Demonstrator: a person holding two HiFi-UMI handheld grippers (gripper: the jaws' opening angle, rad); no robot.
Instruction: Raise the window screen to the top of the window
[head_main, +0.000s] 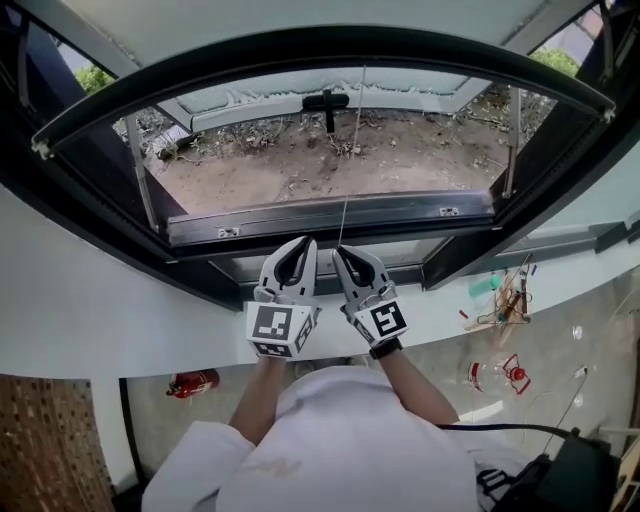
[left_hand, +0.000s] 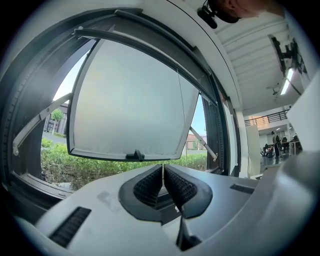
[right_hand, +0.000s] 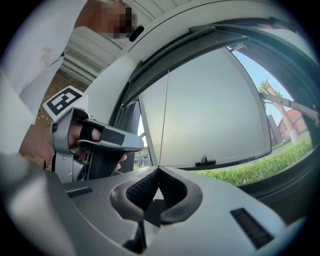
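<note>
A dark-framed window stands swung open outward, and its pale panel has a black handle at the far edge. A thin white cord runs down from the top of the frame into my right gripper, which is shut on it. My left gripper is close beside it on the left, jaws shut with nothing seen between them. In the left gripper view the cord passes just right of its tips. Both grippers are held in front of the lower window rail.
A white curved wall and sill lie under the window. Metal stays hold the sash at both sides. Bare ground and a hedge lie outside. A red extinguisher and red clutter sit on the floor below.
</note>
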